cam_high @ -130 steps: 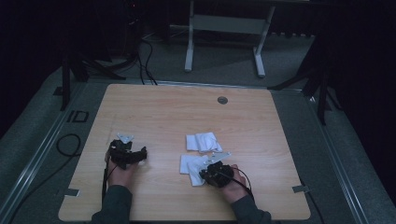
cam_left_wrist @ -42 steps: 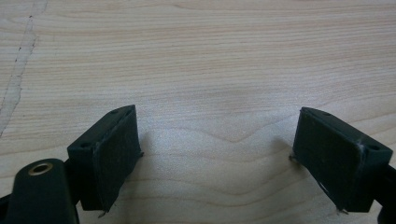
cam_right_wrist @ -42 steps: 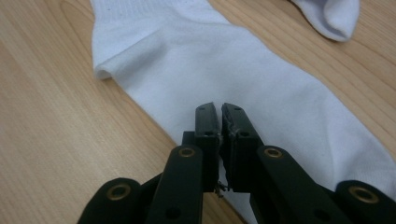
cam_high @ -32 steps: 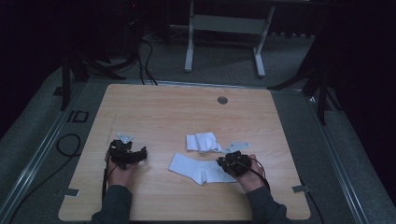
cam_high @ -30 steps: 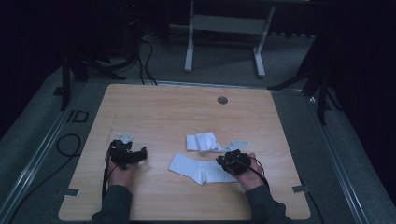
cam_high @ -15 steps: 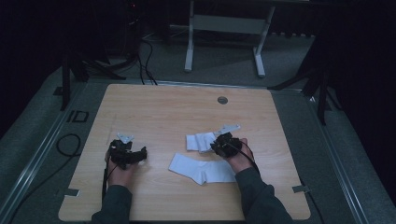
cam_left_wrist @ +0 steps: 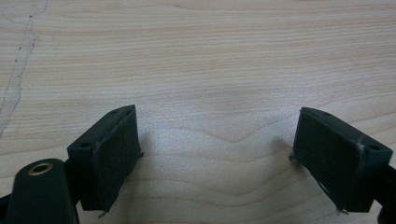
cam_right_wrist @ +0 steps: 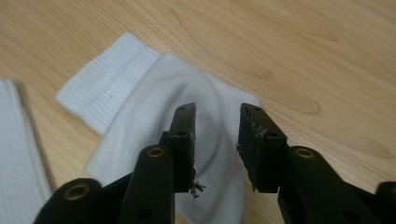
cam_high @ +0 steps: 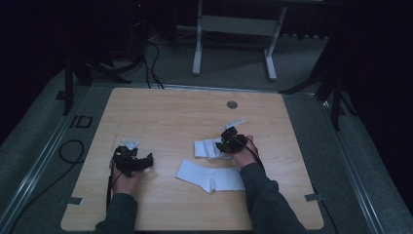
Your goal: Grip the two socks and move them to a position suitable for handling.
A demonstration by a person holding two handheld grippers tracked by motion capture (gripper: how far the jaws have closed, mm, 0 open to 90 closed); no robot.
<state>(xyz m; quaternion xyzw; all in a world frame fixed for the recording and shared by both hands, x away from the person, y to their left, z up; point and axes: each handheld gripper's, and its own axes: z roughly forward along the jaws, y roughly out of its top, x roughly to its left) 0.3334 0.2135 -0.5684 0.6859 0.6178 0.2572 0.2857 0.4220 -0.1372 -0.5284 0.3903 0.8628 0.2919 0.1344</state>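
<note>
Pale wood, white cotton, black jaws.

Light tan wooden tabletop [cam_high: 170, 112] with wavy brown grain, darker rings and streaks seen close in the left gripper view [cam_left_wrist: 210, 60]. Small round grey grommet [cam_high: 232, 104] set near the far edge. Flat white ribbed sock [cam_high: 209, 176] plain, without print; folded white sock [cam_right_wrist: 154, 107] with ribbed cuff and smooth body, faint grey shadow in its creases. Matte black left gripper [cam_left_wrist: 217, 154] with brass-coloured rivet holes; matte black right gripper [cam_right_wrist: 217, 135], same brass eyelets, pad edges scuffed pale. Dark grey-green sleeves [cam_high: 265, 200]. Grey speckled carpet floor [cam_high: 234, 63] around, black cables [cam_high: 151, 58], light grey metal frame [cam_high: 234, 24].
</note>
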